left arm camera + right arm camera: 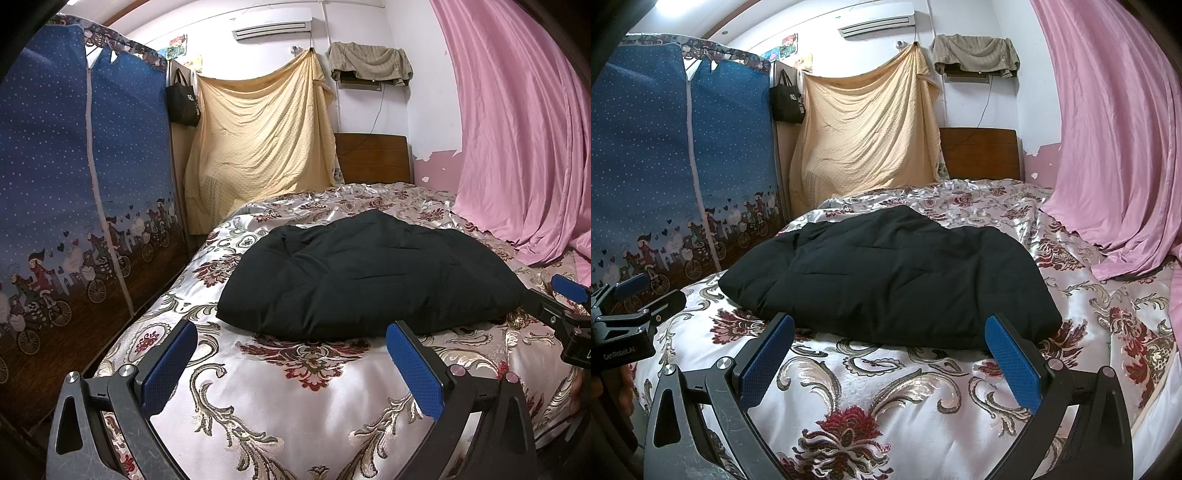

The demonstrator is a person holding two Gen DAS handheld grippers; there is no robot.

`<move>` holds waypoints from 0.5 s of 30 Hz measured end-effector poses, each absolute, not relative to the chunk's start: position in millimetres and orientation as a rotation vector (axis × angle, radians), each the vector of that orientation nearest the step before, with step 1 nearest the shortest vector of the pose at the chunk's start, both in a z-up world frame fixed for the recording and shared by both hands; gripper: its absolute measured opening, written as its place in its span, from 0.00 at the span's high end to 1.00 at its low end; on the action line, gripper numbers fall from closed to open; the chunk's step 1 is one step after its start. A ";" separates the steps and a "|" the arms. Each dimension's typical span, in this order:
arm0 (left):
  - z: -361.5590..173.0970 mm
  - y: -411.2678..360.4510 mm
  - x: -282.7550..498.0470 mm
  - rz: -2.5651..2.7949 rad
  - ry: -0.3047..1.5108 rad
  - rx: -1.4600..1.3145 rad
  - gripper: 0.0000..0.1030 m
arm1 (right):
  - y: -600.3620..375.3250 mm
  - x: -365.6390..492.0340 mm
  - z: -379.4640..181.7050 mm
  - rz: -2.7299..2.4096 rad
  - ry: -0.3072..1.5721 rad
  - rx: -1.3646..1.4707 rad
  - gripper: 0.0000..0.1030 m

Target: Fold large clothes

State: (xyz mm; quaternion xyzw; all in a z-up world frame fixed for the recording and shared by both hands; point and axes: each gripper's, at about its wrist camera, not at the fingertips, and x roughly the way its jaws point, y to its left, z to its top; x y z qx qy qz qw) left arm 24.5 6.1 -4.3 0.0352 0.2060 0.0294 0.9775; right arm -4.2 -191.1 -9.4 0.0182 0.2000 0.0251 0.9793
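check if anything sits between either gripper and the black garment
Nothing visible does. Only bare floral bedspread lies between the open left gripper and the black garment, and likewise ahead of the open right gripper.

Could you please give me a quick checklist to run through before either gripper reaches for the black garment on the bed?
1. Left gripper open and empty: ok.
2. Right gripper open and empty: ok.
3. Garment untouched by either gripper: ok.
4. Garment lies wholly on the bedspread, off the edges: ok.
5. Nothing on top of the garment: ok.
6. Sleeves or hem located for grasping: cannot tell, it lies bunched.
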 end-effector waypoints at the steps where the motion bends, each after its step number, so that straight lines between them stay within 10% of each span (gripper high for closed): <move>1: -4.4 6.1 24.5 0.059 0.415 0.071 0.00 | -191.1 -4.2 -9.2 0.050 0.403 0.036 0.02; 15: -5.1 5.4 24.1 0.060 0.415 0.072 0.00 | -188.9 -4.4 -9.0 0.049 0.404 0.037 0.02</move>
